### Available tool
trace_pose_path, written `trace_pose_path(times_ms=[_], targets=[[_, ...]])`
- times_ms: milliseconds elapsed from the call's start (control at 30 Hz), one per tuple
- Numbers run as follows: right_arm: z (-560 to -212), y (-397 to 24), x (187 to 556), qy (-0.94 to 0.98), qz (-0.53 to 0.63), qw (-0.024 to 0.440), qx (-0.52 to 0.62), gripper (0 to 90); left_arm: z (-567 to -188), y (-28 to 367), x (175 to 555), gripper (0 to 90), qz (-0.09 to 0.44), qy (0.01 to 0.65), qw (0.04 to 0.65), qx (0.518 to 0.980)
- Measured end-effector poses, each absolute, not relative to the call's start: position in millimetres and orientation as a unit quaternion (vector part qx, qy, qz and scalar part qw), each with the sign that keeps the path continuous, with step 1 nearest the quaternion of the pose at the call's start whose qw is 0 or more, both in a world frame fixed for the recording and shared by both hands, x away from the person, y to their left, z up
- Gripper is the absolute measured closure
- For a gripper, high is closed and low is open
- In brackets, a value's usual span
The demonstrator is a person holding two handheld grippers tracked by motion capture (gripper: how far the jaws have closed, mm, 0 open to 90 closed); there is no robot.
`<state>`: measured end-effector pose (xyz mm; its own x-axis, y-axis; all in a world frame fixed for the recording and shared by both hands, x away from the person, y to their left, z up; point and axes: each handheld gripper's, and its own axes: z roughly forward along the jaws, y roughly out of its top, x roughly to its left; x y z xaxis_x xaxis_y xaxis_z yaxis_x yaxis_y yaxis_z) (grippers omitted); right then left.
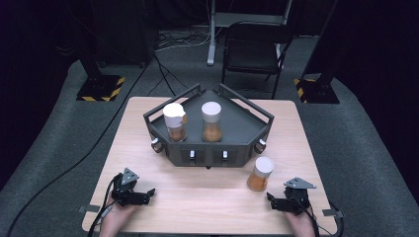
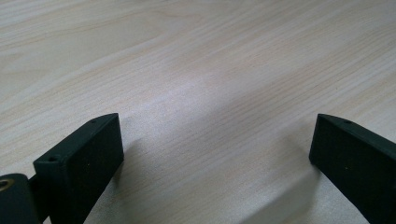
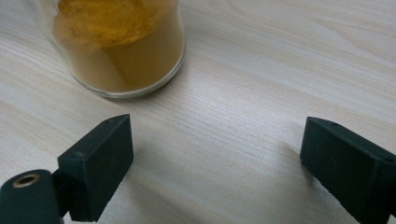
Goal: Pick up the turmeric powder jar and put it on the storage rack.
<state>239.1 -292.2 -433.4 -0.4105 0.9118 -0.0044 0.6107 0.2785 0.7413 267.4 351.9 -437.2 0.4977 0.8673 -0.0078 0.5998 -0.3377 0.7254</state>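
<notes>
While both hands rest at the near edge: each one holds a hand-held gripper low over the counter (image 1: 148,118).
Left hand-held gripper (image 1: 141,196): it is at the near left of the counter, and its jaws point to the right. In the left gripper view its jaws stand wide apart, with bare wood between them and nothing held.
Right hand-held gripper (image 1: 274,201): it is at the near right of the counter, and its jaws point to the left. In the right gripper view its jaws stand wide apart and hold nothing.
Near jar (image 1: 260,174): a glass jar with a white lid and orange-brown powder inside. It stands upright on the counter, just in front of the right corner of the rack, near the right hand-held gripper but not touching it. In the right gripper view its base (image 3: 122,46) is beyond the left jaw, outside the gap.
Rack (image 1: 257,126): a dark tray with low rails, at the middle of the counter, toward the far side.
Jars in the rack: two more of the same kind, the left jar (image 1: 175,122) and the right jar (image 1: 211,121), stand upright side by side, apart from each other.
</notes>
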Motion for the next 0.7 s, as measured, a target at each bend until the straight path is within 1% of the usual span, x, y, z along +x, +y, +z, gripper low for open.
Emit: trace_pose_path(times_ms=[267, 700], targets=[[-433.1, -291.1, 239.3, 0.767, 0.337, 0.222, 0.5, 6.6, -437.3, 351.7, 267.2, 2.5, 0.195, 0.462, 0.343, 0.794], [-433.0, -291.1, 239.0, 0.767, 0.336, 0.222, 0.5, 6.6, -437.3, 351.8, 267.3, 2.4, 0.195, 0.462, 0.344, 0.794]])
